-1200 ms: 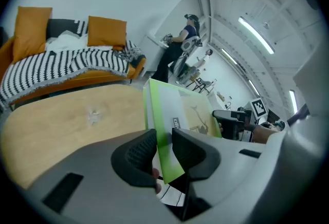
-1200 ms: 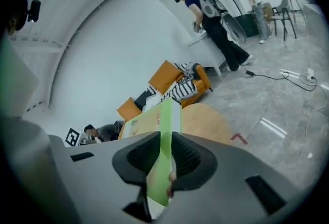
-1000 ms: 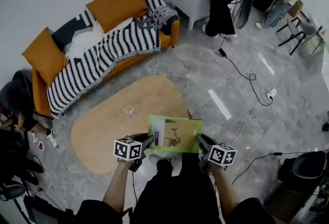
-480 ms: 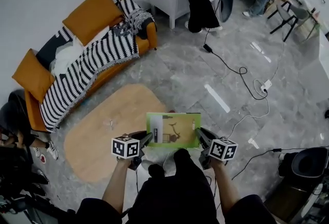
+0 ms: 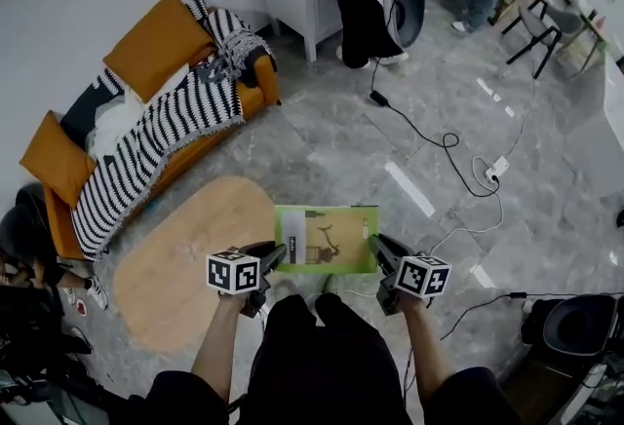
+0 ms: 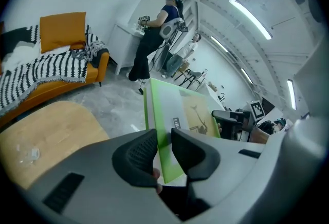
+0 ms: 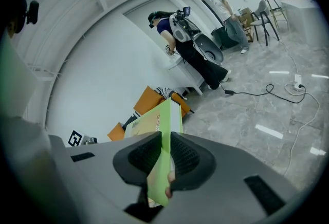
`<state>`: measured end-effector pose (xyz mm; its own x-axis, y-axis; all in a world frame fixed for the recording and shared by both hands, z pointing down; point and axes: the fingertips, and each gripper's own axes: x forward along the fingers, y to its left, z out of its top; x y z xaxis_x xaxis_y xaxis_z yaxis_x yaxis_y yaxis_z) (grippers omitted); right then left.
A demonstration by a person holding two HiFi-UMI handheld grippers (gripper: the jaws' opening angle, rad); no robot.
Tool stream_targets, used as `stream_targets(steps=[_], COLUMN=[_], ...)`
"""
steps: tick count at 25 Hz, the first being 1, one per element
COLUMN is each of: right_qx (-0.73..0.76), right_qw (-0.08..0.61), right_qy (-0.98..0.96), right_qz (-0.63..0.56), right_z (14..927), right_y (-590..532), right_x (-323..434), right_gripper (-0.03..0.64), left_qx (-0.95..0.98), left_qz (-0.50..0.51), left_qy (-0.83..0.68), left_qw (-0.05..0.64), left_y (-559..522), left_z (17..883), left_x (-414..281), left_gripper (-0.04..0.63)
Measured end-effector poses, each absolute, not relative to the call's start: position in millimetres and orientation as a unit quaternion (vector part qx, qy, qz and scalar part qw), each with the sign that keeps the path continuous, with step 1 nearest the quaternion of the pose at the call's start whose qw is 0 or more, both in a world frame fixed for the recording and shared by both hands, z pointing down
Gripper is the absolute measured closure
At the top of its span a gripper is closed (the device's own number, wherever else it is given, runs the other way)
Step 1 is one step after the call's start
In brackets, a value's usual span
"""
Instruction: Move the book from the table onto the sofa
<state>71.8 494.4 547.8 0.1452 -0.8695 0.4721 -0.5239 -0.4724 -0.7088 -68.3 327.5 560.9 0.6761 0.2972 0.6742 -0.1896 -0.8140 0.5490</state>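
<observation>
Up in the air, the green book (image 5: 326, 239) was held flat over the floor (image 5: 341, 145), beside the table (image 5: 166, 267), left gripper (image 5: 276, 254) squeezed its left edge, right gripper (image 5: 376, 248) squeezed its right edge, its jaws had just been closing tighter, sofa (image 5: 146, 135) stood well apart.

The book (image 5: 326, 239) is showing a lime-green cover with a tan picture. A black-and-white striped throw (image 5: 146, 145) is covering the orange sofa (image 5: 252, 99), orange cushions (image 5: 156, 43) lying on it. Beside the sofa, a pale wood table (image 5: 175, 267) is standing on grey marbled floor (image 5: 341, 150).
</observation>
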Motion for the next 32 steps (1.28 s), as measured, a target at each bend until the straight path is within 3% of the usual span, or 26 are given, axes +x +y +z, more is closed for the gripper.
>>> stream_targets(steps=[15,32], right_qx=[-0.723,-0.700], right_qw=[0.189,0.150], right_qy=[0.482,0.509], right_qz=[-0.458,-0.477], right_z=[559.9,571.3], right_y=[450.0,294.5], right_x=[164.3,280.7], right_gripper=[0.545,0.545], left_qx=[0.866,0.852], left_qz=[0.397,0.387], left_qy=[0.018,-0.019], left_qw=[0.304,0.353], left_y=[284.4,150.5], left_z=[567.5,590.3], left_x=[22.1,118.1], left_gripper=[0.500,0.499])
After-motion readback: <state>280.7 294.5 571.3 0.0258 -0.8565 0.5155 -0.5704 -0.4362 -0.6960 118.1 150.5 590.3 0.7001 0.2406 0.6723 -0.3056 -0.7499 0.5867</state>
